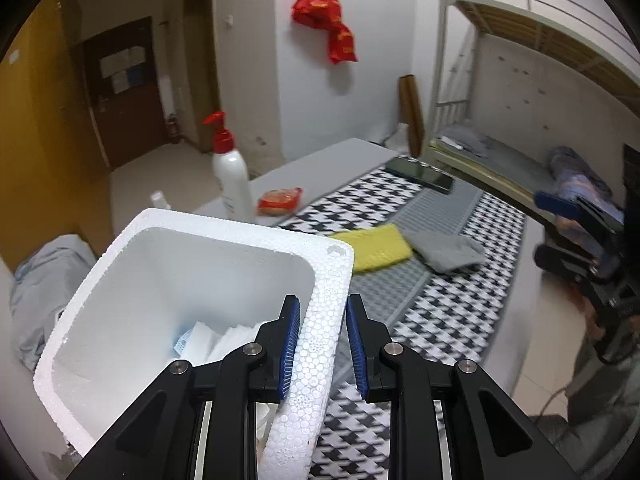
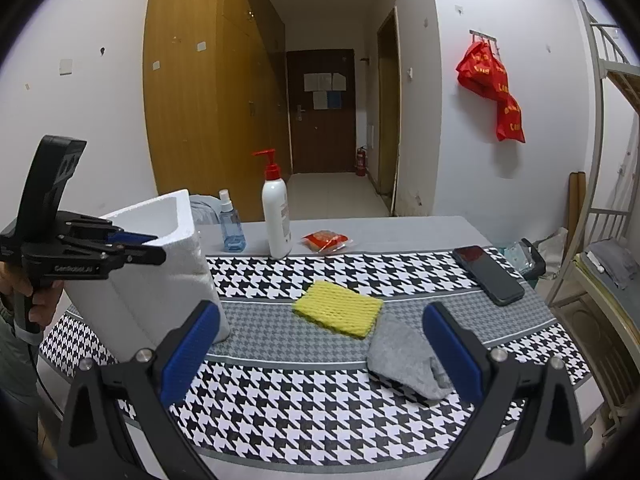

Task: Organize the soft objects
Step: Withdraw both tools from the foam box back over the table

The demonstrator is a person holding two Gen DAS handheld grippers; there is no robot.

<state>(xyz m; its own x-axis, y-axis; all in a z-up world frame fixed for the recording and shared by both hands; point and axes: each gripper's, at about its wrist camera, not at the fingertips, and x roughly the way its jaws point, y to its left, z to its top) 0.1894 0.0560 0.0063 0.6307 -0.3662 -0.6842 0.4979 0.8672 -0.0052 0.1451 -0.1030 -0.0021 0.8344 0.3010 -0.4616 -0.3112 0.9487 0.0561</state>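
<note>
Left gripper (image 1: 323, 340): your jaws straddle the foam box (image 1: 192, 280) wall; inner pad on it, outer pad just off (not clamped).
Right gripper (image 2: 320, 356): wide open, hovering over the houndstooth cloth (image 2: 320, 400), nothing between the pads.
Yellow sponge (image 2: 338, 312): flat on the cloth, right of the box.
Grey cloth (image 2: 404, 354): touching the sponge's near corner.
Inside the box: white tissue-like pieces (image 1: 216, 338).
</note>
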